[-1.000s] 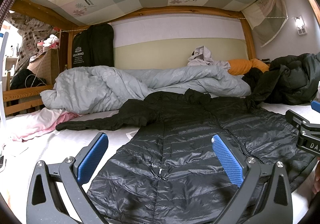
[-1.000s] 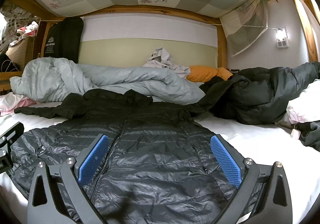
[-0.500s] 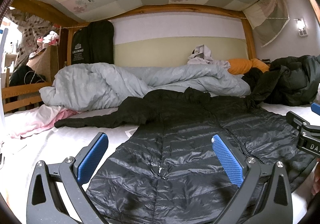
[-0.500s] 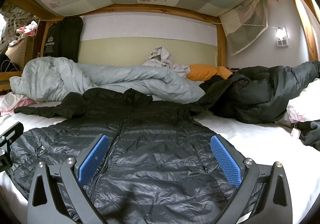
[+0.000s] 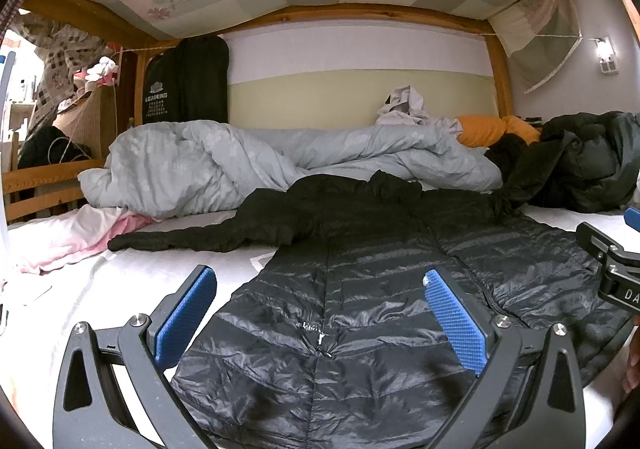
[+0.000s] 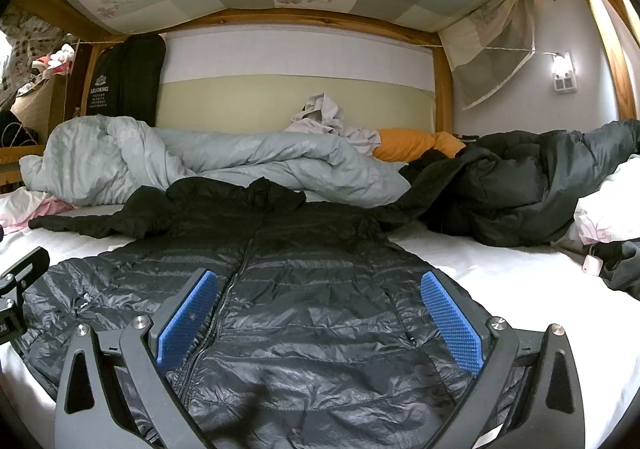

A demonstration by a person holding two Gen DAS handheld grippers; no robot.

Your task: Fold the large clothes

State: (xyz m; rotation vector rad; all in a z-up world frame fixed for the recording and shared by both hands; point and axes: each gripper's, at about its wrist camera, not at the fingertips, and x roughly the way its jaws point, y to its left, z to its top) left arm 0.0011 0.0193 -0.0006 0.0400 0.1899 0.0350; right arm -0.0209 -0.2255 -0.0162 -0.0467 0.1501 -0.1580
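Observation:
A black quilted down jacket [image 5: 360,289] lies spread flat, front up, on the white bed sheet [image 5: 132,281], hem toward me, hood at the far end. It also shows in the right wrist view [image 6: 312,289]. Its left sleeve [image 5: 192,239] stretches out to the left. My left gripper [image 5: 320,289] is open and empty over the jacket's left hem. My right gripper [image 6: 320,289] is open and empty over the right hem. The right gripper's body shows at the right edge of the left wrist view [image 5: 612,269].
A crumpled grey duvet [image 5: 240,165] lies across the back of the bed. A second dark jacket [image 6: 520,185] is heaped at the right, an orange pillow [image 6: 408,143] behind it. Pink and white cloth [image 5: 72,233] lies at the left. A wooden bunk frame [image 5: 500,77] surrounds the bed.
Both grippers have dropped slightly, so the bed scene sits a little higher in each view. The jacket has not moved and both grippers stay open.

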